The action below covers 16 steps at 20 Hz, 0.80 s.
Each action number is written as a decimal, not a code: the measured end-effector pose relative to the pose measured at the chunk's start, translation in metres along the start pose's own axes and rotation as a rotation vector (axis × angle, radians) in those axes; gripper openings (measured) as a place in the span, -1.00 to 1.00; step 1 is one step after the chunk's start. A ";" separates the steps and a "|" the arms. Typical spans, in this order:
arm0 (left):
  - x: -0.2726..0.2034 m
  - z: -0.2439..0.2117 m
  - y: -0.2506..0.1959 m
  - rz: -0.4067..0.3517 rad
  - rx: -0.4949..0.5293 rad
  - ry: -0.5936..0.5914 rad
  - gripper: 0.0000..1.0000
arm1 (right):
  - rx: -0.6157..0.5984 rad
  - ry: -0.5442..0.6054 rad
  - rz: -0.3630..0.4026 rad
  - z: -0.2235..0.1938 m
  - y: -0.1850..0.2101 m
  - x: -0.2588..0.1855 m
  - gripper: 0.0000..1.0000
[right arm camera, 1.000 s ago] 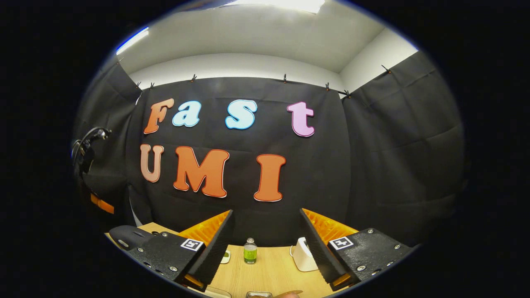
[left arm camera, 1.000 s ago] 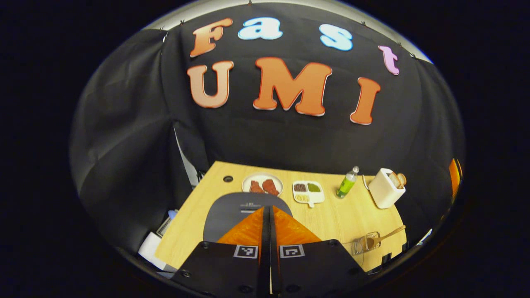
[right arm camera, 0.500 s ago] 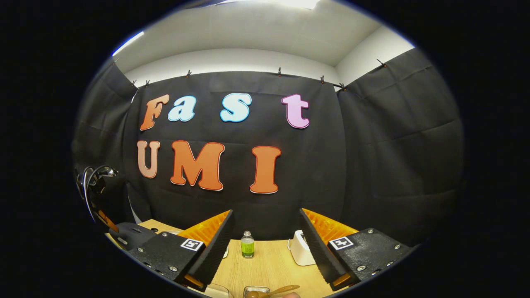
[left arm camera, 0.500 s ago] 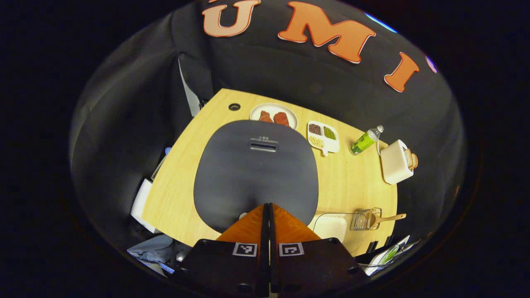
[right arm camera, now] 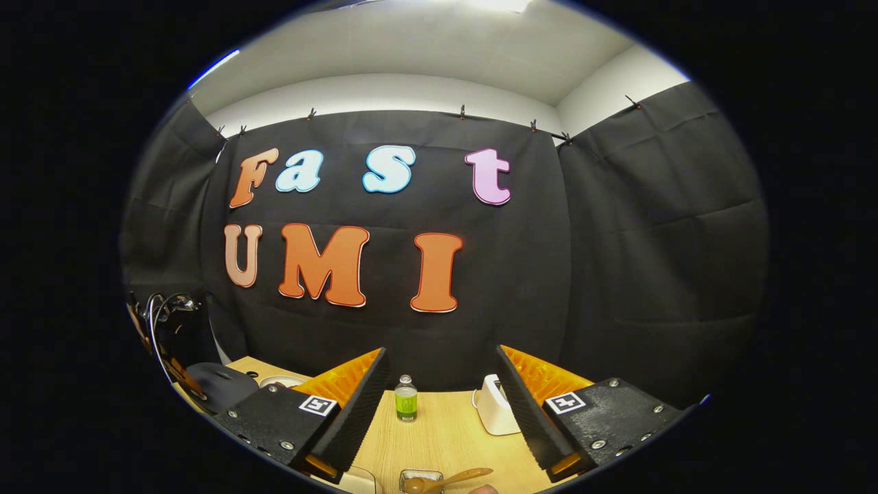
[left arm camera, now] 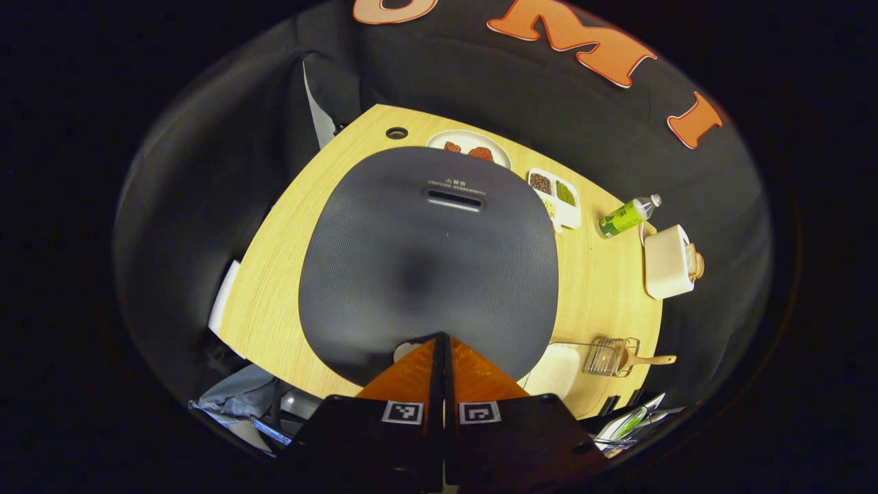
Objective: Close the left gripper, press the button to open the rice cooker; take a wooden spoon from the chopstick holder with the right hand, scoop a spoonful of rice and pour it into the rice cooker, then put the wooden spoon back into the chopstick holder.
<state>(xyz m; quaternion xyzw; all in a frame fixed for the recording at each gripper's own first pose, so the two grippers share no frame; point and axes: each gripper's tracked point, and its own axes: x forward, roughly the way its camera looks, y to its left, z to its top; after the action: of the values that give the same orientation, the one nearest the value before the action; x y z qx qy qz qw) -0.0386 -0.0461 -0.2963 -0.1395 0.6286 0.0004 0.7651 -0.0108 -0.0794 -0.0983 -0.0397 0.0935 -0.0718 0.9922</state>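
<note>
I have the left gripper [left arm camera: 439, 337] pinched fully together, empty, its tips poised over the near rim of the rice cooker [left arm camera: 429, 261], where a pale button [left arm camera: 405, 351] peeks out just left of the tips. The lid remains down. My worry: the tips sit slightly right of that button, so a straight push could land on the lid's edge and skid off, or shove the cooker along the wooden table [left arm camera: 274, 288] instead of tripping the latch.

Ahead of the jaws the lid spans most of the view; once released it should swing toward the plate [left arm camera: 461, 139] and divided dish [left arm camera: 573, 218] beyond it, which lie close to its far edge.

The right gripper [right arm camera: 442, 405] hangs spread wide and empty, well above the table. Below and between its jaws lies the wooden spoon [right arm camera: 449, 479], bowl in the chopstick holder [right arm camera: 420, 475], handle slanting right. Beyond stand a green bottle [right arm camera: 405, 401] and white toaster [right arm camera: 495, 413], well apart, leaving open room to descend. A dropped approach may clip the holder's rim.
</note>
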 end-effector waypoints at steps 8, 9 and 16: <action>0.005 -0.003 0.002 0.022 0.000 -0.030 -0.80 | 0.024 0.050 0.009 -0.016 0.007 0.000 0.89; 0.005 0.001 0.002 0.016 -0.010 -0.045 -0.87 | 0.023 0.052 0.012 -0.018 0.007 0.000 0.89; -0.032 0.015 -0.007 0.015 0.014 -0.272 -0.88 | 0.088 0.127 0.044 -0.037 0.011 0.002 0.90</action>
<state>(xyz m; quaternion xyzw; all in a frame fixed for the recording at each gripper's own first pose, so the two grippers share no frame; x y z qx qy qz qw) -0.0294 -0.0436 -0.2619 -0.1283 0.5198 0.0206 0.8443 -0.0148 -0.0712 -0.1360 0.0107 0.1538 -0.0562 0.9864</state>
